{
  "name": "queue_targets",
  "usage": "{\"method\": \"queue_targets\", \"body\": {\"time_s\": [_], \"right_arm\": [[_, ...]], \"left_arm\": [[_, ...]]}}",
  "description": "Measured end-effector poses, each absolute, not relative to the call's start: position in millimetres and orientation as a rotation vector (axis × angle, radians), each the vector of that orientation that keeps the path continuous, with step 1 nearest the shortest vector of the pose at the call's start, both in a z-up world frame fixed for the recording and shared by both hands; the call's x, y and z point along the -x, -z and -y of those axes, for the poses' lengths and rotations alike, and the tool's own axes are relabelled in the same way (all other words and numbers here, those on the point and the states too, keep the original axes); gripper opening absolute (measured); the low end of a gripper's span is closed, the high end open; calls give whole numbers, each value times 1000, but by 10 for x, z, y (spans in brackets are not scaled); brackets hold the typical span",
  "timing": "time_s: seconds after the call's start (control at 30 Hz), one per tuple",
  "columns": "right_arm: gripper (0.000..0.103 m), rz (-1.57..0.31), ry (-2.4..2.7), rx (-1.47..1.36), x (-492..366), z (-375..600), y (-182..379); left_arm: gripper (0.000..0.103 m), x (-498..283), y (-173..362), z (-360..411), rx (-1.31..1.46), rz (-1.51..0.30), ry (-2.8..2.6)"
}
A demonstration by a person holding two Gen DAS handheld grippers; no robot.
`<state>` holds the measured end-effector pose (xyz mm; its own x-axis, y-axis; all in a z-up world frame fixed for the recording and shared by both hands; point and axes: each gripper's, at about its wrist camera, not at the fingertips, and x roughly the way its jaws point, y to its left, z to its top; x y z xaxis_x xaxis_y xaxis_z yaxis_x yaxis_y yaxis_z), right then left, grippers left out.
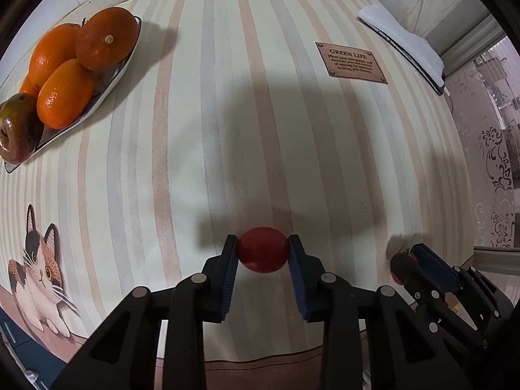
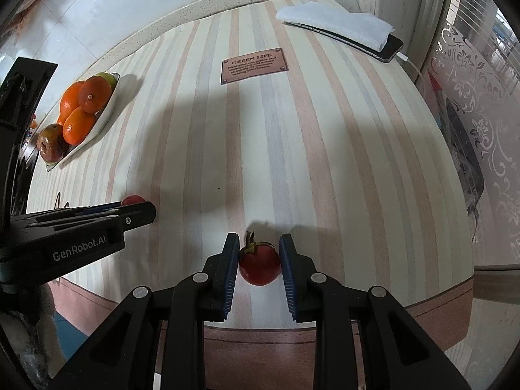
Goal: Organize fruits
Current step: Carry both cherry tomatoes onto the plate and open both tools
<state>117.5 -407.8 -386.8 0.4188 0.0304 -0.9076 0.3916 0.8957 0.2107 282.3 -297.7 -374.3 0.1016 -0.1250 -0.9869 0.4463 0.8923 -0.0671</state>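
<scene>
Two small red tomatoes sat clamped in the left gripper and right gripper jaws, well apart from the fruit plate on the striped bench, where over-squeezing could bruise them or the piled oranges could roll off.

You had striped tablecloth under everything. Brown "GREEN LIFE" label patch sat at 12 o'clock in right wrist view, flat on cloth. Phone lay at 1 o'clock near table edge, white folded cloth on top of it, white cable plugged in. Printed calico cat showed at 8 o'clock in left wrist view.
</scene>
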Motion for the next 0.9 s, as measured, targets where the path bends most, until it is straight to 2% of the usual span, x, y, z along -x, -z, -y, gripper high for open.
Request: {"method": "queue_targets", "body": {"time_s": [0.27, 0.47, 0.7, 0.9], "right_arm": [[28, -1102, 197, -452, -1213, 4024, 3707], [28, -1053, 85, -482, -1415, 3823, 3302], [28, -1000, -98, -522, -2024, 3293, 2748], [28, -1020, -179, -608, -2805, 2881, 2603]], "left_arm": [[28, -2813, 3463, 2676, -202, -1406, 452], [28, -2898, 2899, 2196, -61, -1356, 451], [28, -3254, 2266, 1507, 49, -1266, 381], [28, -3851, 2162, 905, 114, -1285, 341]]}}
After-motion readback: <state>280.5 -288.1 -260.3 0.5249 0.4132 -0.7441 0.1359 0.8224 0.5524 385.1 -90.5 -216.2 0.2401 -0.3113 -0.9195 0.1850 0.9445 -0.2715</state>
